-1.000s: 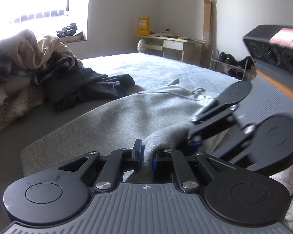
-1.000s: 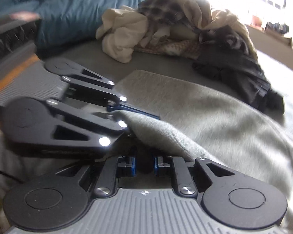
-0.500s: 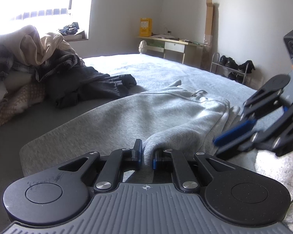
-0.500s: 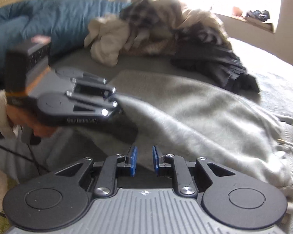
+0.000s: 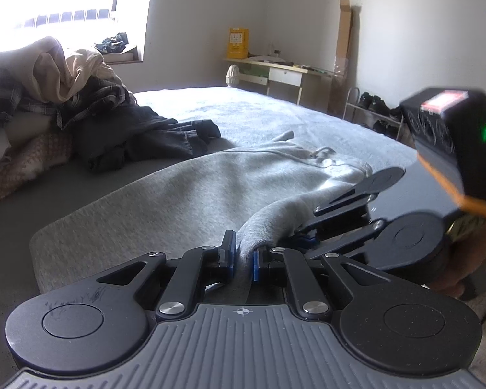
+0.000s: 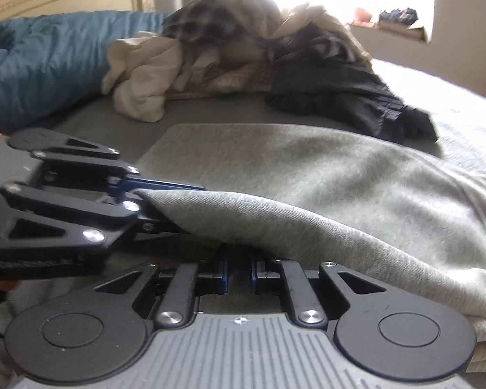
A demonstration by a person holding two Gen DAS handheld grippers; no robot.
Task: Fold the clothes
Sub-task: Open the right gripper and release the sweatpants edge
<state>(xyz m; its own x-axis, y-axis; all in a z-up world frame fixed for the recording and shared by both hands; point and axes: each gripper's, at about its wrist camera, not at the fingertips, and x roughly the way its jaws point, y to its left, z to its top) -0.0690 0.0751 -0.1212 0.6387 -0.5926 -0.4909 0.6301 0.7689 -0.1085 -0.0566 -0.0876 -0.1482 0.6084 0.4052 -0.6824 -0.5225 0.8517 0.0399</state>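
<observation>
Grey sweatshirt [image 5: 191, 194]: spread across the bed [image 5: 275, 120], centre of frame, drawstring toward the right. Left claw [image 5: 241, 253]: clenched on a raised fold of its near edge, lower centre. Right claw [image 5: 303, 238]: just beside it, at right, pinching the same fold; in its own view the cloth drapes over its tips [image 6: 238, 269]. Clothes pile [image 5: 48, 97]: upper left. Yellow box [image 5: 238, 43] on far table [image 5: 275, 68]: its print unreadable.
</observation>
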